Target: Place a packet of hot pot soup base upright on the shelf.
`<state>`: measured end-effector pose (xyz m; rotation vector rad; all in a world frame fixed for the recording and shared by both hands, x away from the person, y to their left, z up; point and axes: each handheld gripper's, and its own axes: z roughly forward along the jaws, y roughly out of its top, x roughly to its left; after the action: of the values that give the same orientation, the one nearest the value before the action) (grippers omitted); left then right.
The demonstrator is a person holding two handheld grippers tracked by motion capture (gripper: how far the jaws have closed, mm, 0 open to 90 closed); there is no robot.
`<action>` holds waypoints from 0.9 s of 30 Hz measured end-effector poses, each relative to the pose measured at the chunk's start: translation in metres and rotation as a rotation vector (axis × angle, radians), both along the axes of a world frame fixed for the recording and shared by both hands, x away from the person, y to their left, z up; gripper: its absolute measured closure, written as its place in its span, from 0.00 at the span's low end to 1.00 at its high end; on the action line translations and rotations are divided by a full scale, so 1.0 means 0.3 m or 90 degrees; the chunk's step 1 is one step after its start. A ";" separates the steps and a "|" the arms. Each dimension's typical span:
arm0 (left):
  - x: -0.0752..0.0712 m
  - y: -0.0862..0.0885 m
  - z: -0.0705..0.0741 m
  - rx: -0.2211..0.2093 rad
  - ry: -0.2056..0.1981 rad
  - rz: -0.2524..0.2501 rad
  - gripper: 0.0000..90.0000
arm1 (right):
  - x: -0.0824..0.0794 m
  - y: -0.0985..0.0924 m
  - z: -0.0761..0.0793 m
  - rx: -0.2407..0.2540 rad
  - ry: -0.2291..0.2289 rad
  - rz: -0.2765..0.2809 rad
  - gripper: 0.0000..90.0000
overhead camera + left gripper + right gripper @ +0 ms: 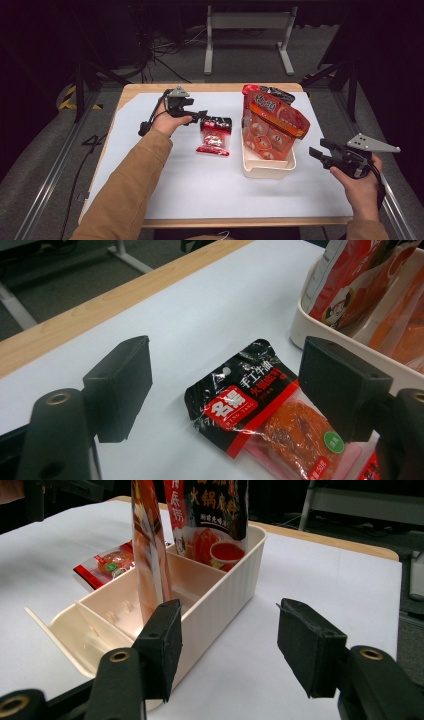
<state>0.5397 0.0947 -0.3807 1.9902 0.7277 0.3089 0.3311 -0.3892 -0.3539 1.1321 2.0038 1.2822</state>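
Observation:
A small black-and-red snack packet [215, 136] lies flat on the white table cover, left of a cream bin [267, 170]. My left gripper [202, 116] hovers at the packet's far end. In the left gripper view the packet [260, 415] lies between and beyond the open jaws of the left gripper [225, 390], and the pads do not touch it. My right gripper [317, 150] stands open to the right of the bin with nothing between its jaws. In the right gripper view this gripper [230, 640] faces the bin's ribbed wall [225, 595].
A large red-orange bag [272, 125] leans upright in the bin, with a black-and-red bag [270, 92] behind it. The bin's near compartment [100, 625] holds nothing. The edge of another red packet [370, 470] shows low in the left gripper view. The wooden table edge [200, 87] runs along the far side.

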 end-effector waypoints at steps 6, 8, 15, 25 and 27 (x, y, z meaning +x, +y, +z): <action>0.031 -0.028 -0.048 -0.004 0.004 0.004 0.30 | -0.015 -0.004 -0.009 0.000 0.006 -0.004 0.49; 0.043 -0.031 -0.064 -0.003 0.005 0.005 0.32 | -0.016 -0.002 -0.016 -0.002 0.009 -0.003 0.49; 0.076 -0.040 -0.121 -0.013 0.049 0.017 0.33 | -0.012 0.008 -0.029 -0.006 0.015 0.009 0.48; 0.091 -0.063 -0.168 0.002 0.089 0.014 0.33 | 0.000 0.017 -0.043 -0.006 0.026 0.019 0.48; 0.093 -0.065 -0.177 0.009 0.096 0.013 0.33 | 0.001 0.018 -0.044 -0.005 0.026 0.021 0.48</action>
<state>0.5675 0.0753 -0.4338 2.0359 0.8439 0.1776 0.3315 -0.3838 -0.3670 1.1347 2.0634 1.2755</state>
